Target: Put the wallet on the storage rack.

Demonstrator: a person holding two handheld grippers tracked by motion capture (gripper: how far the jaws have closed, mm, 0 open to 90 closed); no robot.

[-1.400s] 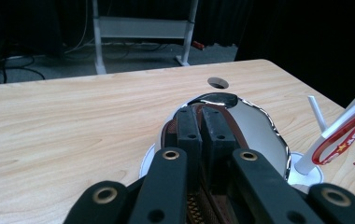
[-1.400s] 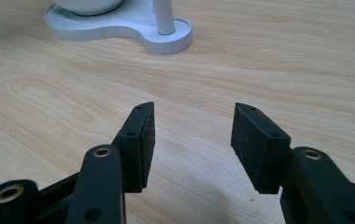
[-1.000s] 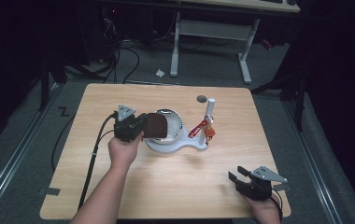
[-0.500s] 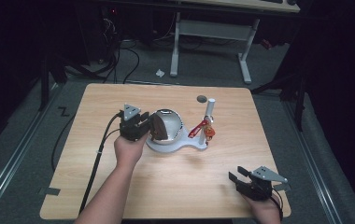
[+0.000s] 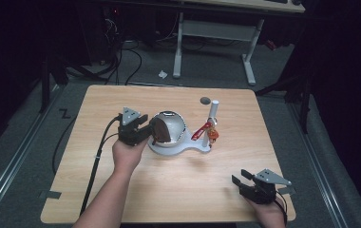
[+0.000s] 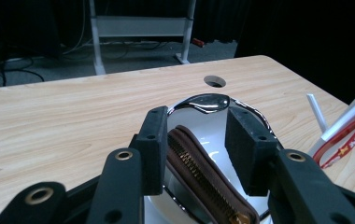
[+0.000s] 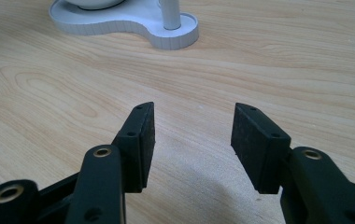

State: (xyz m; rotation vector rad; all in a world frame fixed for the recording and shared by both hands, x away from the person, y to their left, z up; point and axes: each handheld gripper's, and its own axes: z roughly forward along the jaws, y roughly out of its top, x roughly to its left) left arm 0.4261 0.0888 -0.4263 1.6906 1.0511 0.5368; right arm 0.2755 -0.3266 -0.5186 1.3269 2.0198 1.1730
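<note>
A shiny metal bowl (image 5: pixel 171 124) sits on a white stand (image 5: pixel 188 147) at the table's middle. A brown zip wallet (image 5: pixel 156 129) leans inside the bowl's left side. My left gripper (image 5: pixel 138 126) is at that rim, open. In the left gripper view the wallet (image 6: pixel 199 186) lies between the jaws, against the left pad (image 6: pixel 153 149) and apart from the right one, with the bowl (image 6: pixel 203 101) behind. My right gripper (image 5: pixel 245 179) stays near the table's front right corner, open over bare wood (image 7: pixel 192 128), nothing between its jaws.
A white post (image 5: pixel 213 111) rises from the stand's right end with a red lanyard (image 5: pixel 202 130) hanging on it. A round hole (image 5: pixel 205 100) is cut in the table behind the post. The left gripper's cable (image 5: pixel 95 161) trails off the front left edge.
The wallet has sunk lower into the bowl's left side, uncovering more of the shiny bowl. The left hand shifted only slightly. The right gripper has not moved.
</note>
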